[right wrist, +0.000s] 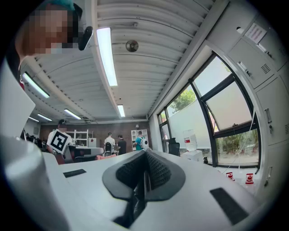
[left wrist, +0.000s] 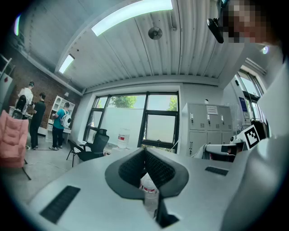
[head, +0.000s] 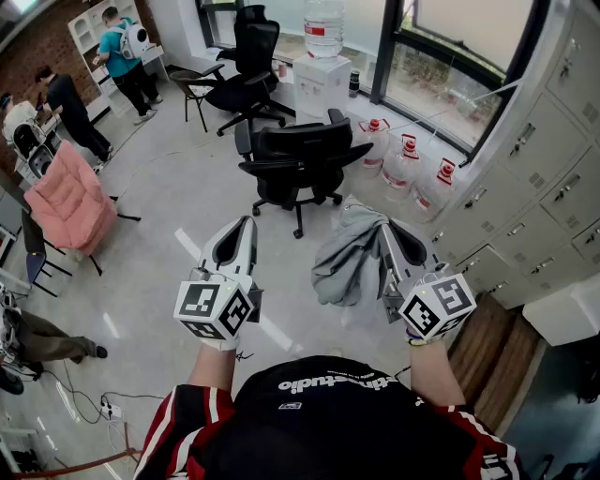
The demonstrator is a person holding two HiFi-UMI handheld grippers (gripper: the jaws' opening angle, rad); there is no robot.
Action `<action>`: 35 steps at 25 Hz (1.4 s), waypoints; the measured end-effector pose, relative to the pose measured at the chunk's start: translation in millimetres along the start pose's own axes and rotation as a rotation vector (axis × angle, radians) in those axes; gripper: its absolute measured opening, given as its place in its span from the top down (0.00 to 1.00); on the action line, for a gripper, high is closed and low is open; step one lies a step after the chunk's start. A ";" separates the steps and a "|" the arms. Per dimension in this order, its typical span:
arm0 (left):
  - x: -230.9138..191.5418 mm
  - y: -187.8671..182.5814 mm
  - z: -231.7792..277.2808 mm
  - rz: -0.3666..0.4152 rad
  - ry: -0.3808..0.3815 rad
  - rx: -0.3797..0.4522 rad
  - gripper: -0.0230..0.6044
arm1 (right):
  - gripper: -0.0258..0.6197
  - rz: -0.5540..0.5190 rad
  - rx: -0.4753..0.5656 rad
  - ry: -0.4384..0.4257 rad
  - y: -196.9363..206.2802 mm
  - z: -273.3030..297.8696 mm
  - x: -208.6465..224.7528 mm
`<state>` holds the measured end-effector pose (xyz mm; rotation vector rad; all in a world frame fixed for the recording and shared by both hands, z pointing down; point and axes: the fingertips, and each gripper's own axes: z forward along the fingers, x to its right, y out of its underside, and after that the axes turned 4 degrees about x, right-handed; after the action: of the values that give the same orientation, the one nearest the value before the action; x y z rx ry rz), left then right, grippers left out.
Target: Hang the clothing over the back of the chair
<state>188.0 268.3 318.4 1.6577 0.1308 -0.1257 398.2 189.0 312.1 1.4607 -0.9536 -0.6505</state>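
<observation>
Right gripper (head: 382, 227) is clamped on a crumpled grey fabric garment (head: 342, 261), which hangs from the jaw tips above the floor. Left gripper (head: 246, 225) has its jaws together with nothing between them. Black wheeled office chair (head: 298, 155) stands ahead of both grippers, clear of the garment.

A water dispenser (head: 322, 75) is seen far off by the window, three red-capped water jugs (head: 403, 161) are stood on the floor to its right, grey lockers (head: 553, 178) are ranged along the right, and a pink padded seat (head: 67, 202) is placed at the left, with people (head: 120, 56) gathered by a white shelf (head: 86, 23) beyond it.
</observation>
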 end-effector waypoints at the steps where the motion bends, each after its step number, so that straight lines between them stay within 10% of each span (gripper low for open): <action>1: -0.2 1.8 0.5 0.000 0.000 0.000 0.93 | 0.94 0.001 0.002 -0.001 1.6 0.0 1.3; 35: -33.0 3.7 -9.3 -0.016 0.024 -0.015 0.93 | 0.93 0.010 -0.009 0.005 15.9 21.6 -30.0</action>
<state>156.1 276.9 328.1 1.6443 0.1630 -0.1164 361.9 204.1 320.8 1.4484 -0.9520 -0.6424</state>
